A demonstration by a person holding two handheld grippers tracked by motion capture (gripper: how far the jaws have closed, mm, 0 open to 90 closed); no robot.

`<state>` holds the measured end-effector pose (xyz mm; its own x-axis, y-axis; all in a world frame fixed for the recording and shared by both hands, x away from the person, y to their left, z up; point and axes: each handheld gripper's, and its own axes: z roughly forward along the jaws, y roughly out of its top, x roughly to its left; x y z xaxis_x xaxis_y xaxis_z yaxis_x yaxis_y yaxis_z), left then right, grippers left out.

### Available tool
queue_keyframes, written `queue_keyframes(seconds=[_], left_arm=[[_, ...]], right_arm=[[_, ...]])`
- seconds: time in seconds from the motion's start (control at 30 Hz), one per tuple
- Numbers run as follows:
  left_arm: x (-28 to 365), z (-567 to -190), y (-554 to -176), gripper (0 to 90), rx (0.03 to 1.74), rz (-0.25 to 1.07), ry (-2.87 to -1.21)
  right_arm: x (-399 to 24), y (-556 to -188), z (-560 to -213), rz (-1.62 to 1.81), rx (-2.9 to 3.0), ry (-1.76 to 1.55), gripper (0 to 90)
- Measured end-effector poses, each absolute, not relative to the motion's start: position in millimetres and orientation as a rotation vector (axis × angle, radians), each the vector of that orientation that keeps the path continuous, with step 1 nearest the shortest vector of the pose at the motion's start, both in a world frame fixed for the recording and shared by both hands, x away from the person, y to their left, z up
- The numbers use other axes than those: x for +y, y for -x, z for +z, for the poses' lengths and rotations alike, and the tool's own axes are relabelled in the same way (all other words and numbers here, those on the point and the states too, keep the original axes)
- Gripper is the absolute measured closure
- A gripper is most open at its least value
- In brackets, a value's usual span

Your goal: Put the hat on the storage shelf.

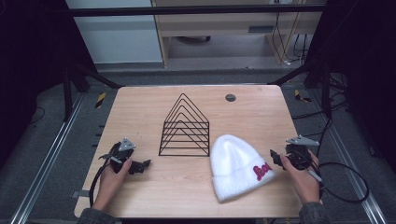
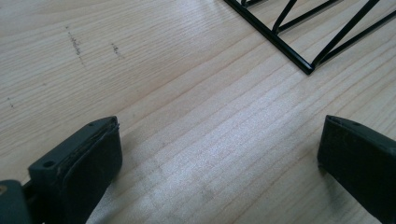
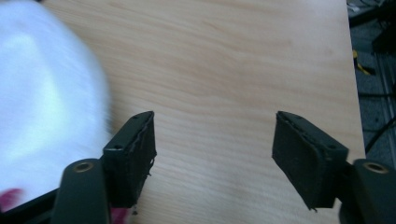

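white hat point(image 1: 236, 165) lying cuff-end toward the right gripper point(image 1: 276, 158), just beside its open empty jaws; left gripper point(image 1: 140, 165) also open, well apart from hat, past the wire rack point(image 1: 184, 128).

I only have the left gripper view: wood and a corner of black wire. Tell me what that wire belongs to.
Observer: It is a black wire rack with peaked dividers, standing mid-table.
Operator: Say what else lies on the table.
Observer: A white knit hat with red lettering lies just right of the rack.
Operator: Report the other hand-held gripper.
Observer: The right hand-held gripper sits at the hat's right edge, jaws apart over bare table, holding nothing.
Operator: And mine, from above.
Observer: The left hand-held gripper sits low at the table's front left, pointing toward the hat.
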<state>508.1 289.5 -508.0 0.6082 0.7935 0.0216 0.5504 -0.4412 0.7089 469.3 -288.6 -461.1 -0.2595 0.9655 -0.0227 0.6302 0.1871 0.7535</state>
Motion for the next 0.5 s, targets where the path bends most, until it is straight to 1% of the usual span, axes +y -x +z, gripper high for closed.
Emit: queue_keyframes(seconds=[0.03,0.1,0.17,0.2,0.23,0.37,0.4,0.5], left_arm=[[289.5,-508.0,-508.1,0.0,1.054,0.466,-2.16],[289.5,-508.1,-508.1,0.0,1.053,0.466,-2.16],[289.6,-507.9,-508.1,0.0,1.054,0.465,-2.161],[289.5,-508.0,-508.0,0.0,1.054,0.467,-2.161],[289.5,-508.0,-508.0,0.0,1.054,0.467,-2.161],[289.5,-508.0,-508.1,0.0,1.054,0.466,-2.161],[289.6,-508.0,-508.1,0.0,1.054,0.466,-2.161],[289.6,-508.0,-508.1,0.0,1.054,0.466,-2.161]], right_arm=[[-288.6,-469.3,-461.1,0.873,1.964,-1.49,31.7],[-274.1,-472.0,-440.3,0.883,2.005,-1.438,32.2],[-268.9,-473.7,-434.9,0.891,2.023,-1.422,32.1],[-257.3,-478.5,-426.0,0.902,2.071,-1.394,31.1],[-257.3,-478.5,-426.0,0.902,2.071,-1.394,31.1],[-226.4,-494.2,-411.7,0.893,2.155,-1.323,32.0],[-226.4,-494.2,-411.7,0.893,2.155,-1.323,32.0],[-209.4,-503.4,-406.6,0.882,2.204,-1.274,33.0]])
